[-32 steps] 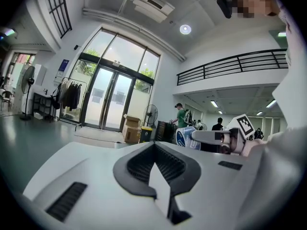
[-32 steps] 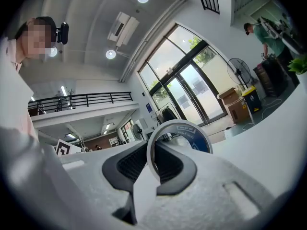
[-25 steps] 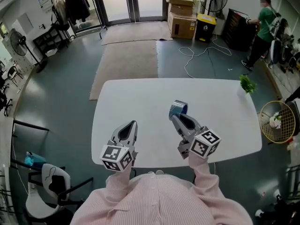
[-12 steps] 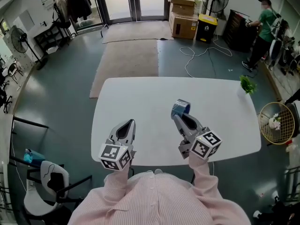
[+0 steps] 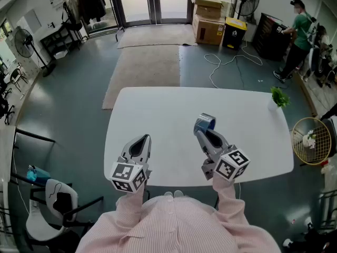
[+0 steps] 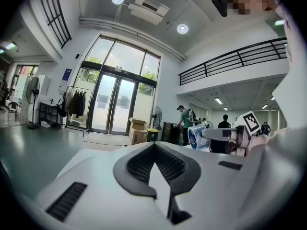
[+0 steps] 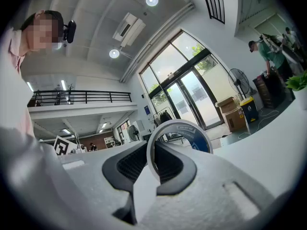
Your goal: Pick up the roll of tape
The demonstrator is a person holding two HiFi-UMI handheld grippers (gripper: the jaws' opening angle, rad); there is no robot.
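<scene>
Your right gripper (image 5: 200, 133) is clamped on the roll of tape (image 5: 204, 123), gripping one side of the ring and holding it on edge over the white table (image 5: 158, 104), right of its middle and nearer the front edge than the back. The head view shows only a blue band. The right gripper view shows the roll (image 7: 197, 141) as a white-rimmed ring with blue facing and white print too small to read. From the left gripper view you see the roll (image 6: 194, 138) side-on, out at the jaw tips. Your left gripper (image 5: 143, 140) is closed on nothing, near the front edge.
</scene>
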